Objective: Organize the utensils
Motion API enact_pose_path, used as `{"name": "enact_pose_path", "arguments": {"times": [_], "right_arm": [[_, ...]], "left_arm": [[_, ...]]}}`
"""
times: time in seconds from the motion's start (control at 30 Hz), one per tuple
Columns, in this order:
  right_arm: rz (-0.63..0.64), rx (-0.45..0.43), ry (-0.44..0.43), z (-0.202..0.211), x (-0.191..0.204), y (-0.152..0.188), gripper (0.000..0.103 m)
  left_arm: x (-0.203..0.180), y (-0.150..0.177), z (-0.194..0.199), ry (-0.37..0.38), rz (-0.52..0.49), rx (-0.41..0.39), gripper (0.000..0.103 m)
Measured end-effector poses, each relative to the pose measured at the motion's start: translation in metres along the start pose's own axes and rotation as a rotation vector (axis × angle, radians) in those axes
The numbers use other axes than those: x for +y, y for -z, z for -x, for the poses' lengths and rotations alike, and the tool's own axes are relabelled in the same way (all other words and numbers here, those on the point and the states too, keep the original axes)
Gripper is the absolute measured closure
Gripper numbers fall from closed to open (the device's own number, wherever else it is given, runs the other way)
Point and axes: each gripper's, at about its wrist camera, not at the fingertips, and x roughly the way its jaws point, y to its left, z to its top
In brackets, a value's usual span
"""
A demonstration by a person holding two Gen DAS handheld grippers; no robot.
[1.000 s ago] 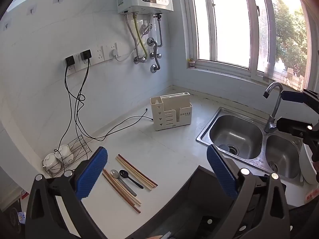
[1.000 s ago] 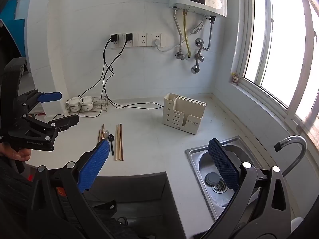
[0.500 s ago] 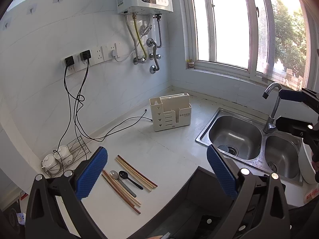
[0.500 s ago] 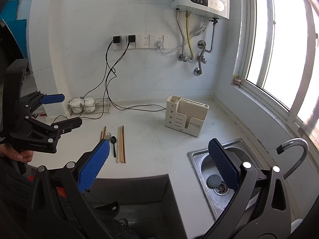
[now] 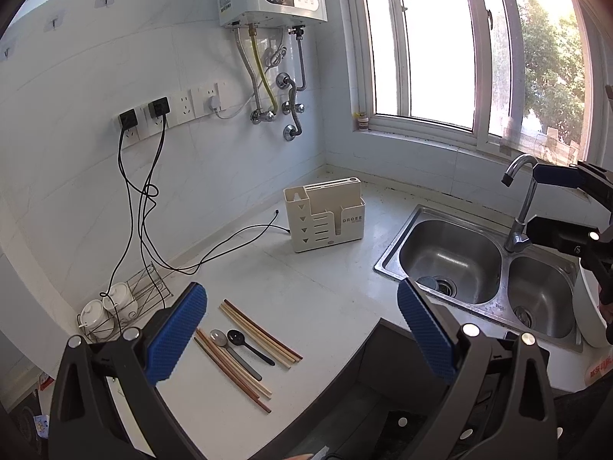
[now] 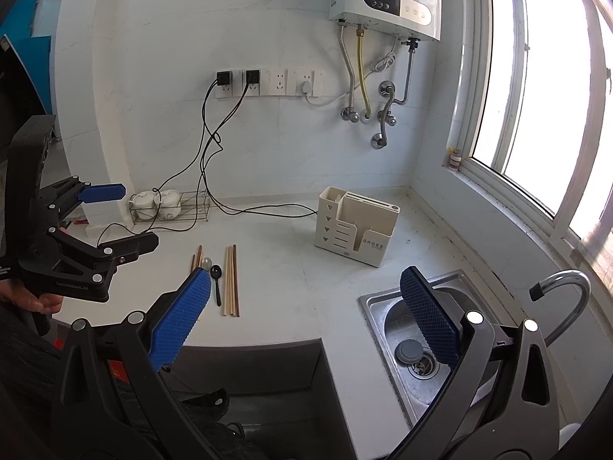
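Hovering, both tools spread wide and empty | left gripper (image 5: 300, 318), right gripper (image 6: 306, 303) barely shifted since a second ago | chopsticks (image 5: 260, 331), spoons (image 5: 230, 339) lay untouched on counter (image 5: 325, 299), well apart from holder (image 5: 325, 218) | no pick begun.

Utensil holder (image 5: 325, 219): cream plastic, slotted, upright, mid-frame on the white counter. Chopsticks (image 5: 260, 332): two groups of tan and brown sticks lying flat, lower left of frame, roughly parallel. Silver spoon (image 5: 218, 338) and black spoon (image 5: 247, 345): lying side by side between the two groups, bowls toward the wall.
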Motion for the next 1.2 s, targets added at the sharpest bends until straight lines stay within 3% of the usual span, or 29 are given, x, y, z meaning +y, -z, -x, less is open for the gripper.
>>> {"name": "enact_pose_path", "arguments": {"times": [1.2], "right_arm": [[0.018, 0.004, -0.004, -0.004, -0.002, 0.002, 0.008]], "left_arm": [[-0.011, -0.004, -0.003, 0.021, -0.01, -0.003, 0.005]]}}
